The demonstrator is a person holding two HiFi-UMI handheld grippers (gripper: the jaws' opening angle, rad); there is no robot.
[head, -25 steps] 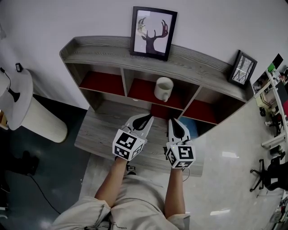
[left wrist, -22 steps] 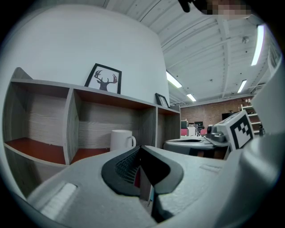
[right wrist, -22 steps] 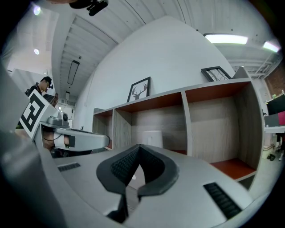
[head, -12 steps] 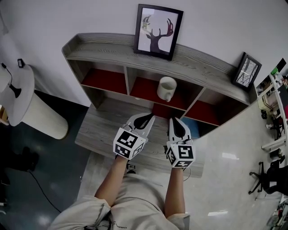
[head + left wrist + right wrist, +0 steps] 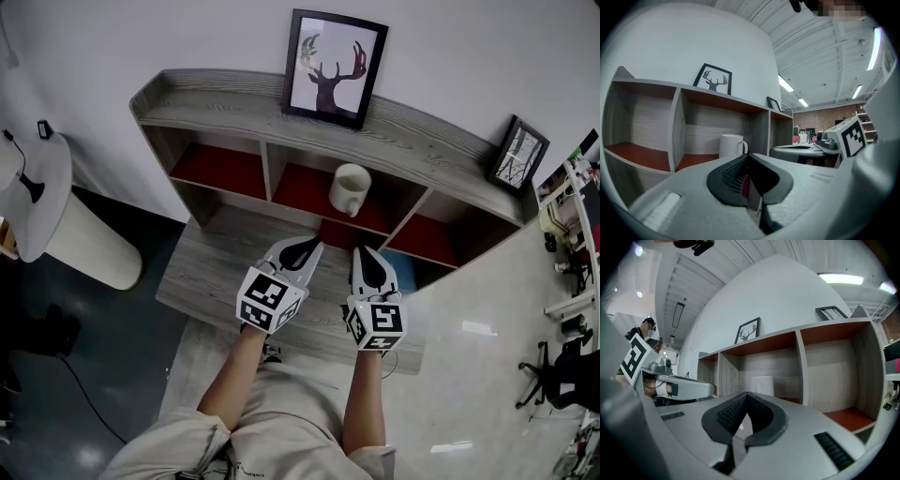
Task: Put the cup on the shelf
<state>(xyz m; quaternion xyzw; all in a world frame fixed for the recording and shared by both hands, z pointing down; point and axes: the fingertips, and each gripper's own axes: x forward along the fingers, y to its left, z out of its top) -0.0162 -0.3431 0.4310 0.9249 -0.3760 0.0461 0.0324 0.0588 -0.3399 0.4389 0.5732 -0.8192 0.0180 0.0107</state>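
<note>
Head view: the shelf (image 5: pixel 234 98) has three red-floored compartments in a row under a grey wood-grain top. The cup (image 5: pixel 349 189), white, stands upright on the floor of the middle compartment with its handle turned toward 5 o'clock, apart from both side walls. On the top, at 12 o'clock from the cup, a deer print (image 5: pixel 336 68) leans against the wall; a small frame (image 5: pixel 517 153) stands at the far right end, at about 2 o'clock. The left gripper (image 5: pixel 300 247) and right gripper (image 5: pixel 367 259) are held side by side over the desk (image 5: pixel 211 262) in front of the shelf, apart from each other and well short of the cup, which lies at 1 o'clock from the left one and 11 o'clock from the right. A round white stand (image 5: pixel 42 202) is at 9 o'clock, beside the desk. Left gripper view: the left gripper (image 5: pixel 746 156) has its jaws closed tip to tip with nothing between them (the cup (image 5: pixel 732 146) shows beyond them, in the compartment, handle to the right). Right gripper view: the right gripper (image 5: pixel 746 396) is likewise clenched and empty, its tips touching; the cup (image 5: pixel 761 385) is seen behind them against the back wall of the middle compartment.
</note>
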